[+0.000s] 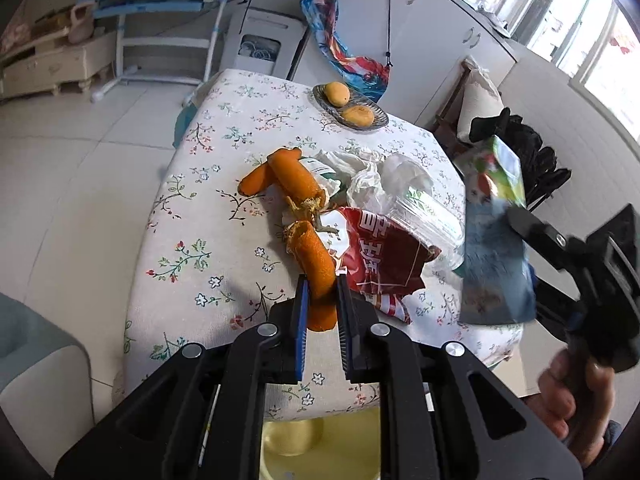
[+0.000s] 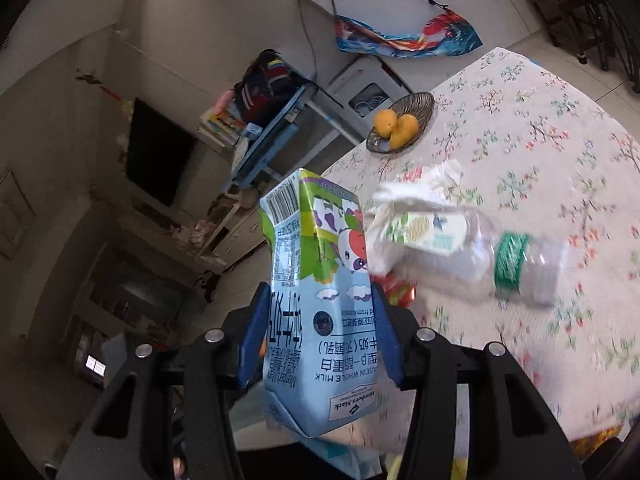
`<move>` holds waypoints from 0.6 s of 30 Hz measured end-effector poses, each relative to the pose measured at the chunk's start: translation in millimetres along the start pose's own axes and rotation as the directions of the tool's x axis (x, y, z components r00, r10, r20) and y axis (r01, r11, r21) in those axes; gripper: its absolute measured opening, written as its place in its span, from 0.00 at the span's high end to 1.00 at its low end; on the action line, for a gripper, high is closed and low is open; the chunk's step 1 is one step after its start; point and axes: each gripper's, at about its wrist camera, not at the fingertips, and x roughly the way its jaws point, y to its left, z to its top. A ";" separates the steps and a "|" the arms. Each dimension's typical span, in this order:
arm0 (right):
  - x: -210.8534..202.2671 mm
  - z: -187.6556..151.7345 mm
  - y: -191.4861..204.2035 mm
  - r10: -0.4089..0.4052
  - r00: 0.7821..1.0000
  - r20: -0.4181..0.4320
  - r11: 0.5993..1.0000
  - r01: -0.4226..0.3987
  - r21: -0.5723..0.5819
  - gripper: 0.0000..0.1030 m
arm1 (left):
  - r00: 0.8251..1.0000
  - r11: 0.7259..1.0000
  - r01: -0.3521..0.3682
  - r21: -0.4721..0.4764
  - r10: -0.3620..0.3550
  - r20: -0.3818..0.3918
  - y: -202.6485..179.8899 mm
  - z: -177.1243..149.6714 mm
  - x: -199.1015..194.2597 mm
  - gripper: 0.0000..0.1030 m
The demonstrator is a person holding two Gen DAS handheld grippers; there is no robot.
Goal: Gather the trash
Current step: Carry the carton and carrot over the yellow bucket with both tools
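My left gripper is shut on one end of an orange peel strip that trails up to more peel on the floral table. My right gripper is shut on a blue milk carton and holds it up off the table; the carton also shows in the left wrist view. A red snack wrapper, crumpled white tissue and a clear plastic bottle lie in a pile on the tablecloth.
A wire dish with two mangoes stands at the table's far edge. A yellow bin sits below the near edge. A blue desk, white cabinets and a chair surround the table.
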 end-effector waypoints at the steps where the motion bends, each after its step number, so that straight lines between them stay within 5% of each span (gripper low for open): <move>1: -1.9 -3.9 0.0 0.003 1.000 -0.005 1.000 -0.003 -0.002 0.52 | 1.000 1.000 -0.010 0.014 0.010 0.006 -3.3 -2.6 -1.7 0.87; 18: -16.4 -103.8 -4.1 -0.167 0.973 -0.161 0.977 0.141 -0.162 0.52 | 0.993 0.976 -0.113 0.187 0.105 0.049 -39.8 -55.3 -28.0 0.87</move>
